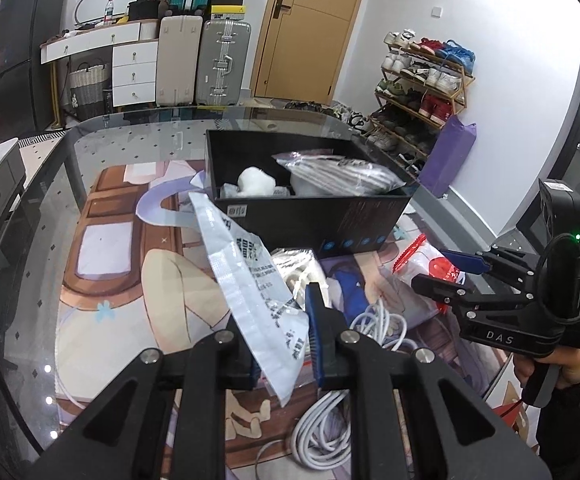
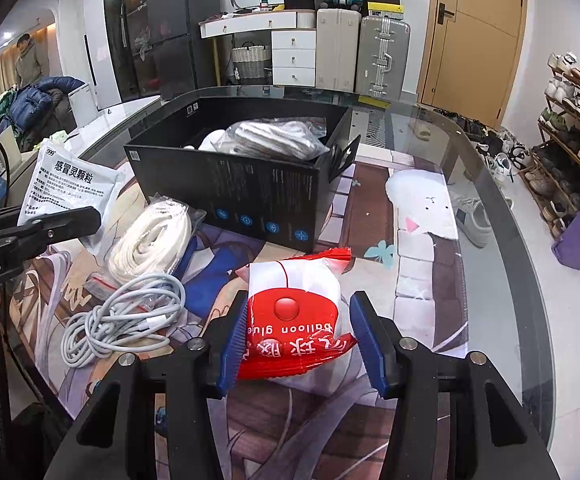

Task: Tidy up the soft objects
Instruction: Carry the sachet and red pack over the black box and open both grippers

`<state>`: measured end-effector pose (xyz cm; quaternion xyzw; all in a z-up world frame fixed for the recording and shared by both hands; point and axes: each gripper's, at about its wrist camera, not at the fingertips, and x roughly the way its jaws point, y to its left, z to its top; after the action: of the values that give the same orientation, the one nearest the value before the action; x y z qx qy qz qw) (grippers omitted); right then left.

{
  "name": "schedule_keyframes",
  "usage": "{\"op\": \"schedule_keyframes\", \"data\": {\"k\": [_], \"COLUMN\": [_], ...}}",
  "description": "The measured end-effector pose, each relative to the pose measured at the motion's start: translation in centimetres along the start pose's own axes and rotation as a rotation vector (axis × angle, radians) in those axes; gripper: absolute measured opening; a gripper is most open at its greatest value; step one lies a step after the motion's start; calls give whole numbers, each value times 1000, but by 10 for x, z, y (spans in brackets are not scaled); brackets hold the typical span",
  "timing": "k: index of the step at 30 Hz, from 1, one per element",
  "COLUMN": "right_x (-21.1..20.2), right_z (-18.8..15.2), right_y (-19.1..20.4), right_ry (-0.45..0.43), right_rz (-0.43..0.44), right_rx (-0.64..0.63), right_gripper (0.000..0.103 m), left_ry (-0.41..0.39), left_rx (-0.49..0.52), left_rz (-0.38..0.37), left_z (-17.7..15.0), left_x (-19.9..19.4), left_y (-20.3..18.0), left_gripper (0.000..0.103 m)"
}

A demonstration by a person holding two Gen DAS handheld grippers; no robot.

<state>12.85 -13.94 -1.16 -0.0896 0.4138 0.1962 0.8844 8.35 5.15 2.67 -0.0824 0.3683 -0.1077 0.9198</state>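
Left tongs (image 1: 286, 344) pinch the white sachet (image 1: 250, 280), lifted clear for the black box (image 1: 309, 216) beyond. Right tongs (image 2: 301, 344) stand spread around the red packet (image 2: 293, 312), ready to grip.

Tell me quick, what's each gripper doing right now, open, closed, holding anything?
Left gripper: closed on the white medicine packet, lifted off the table.
Right gripper: open, fingers either side of the red balloon glue bag, not yet gripping.
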Motion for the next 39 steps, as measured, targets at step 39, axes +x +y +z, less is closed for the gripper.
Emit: {"op": "schedule_keyframes", "data": {"k": [39], "right_x": [-24], "right_z": [97], "right_y": [1], "right_ry": [-95], "right_rz": [-3], "right_rx": [-47], "right_gripper": [51], "left_ry": [-41], "left_rx": [46], "left_rz": [-44], "left_z": [87], "left_x": [27], "left_y": [-8], "left_gripper": [16]}}
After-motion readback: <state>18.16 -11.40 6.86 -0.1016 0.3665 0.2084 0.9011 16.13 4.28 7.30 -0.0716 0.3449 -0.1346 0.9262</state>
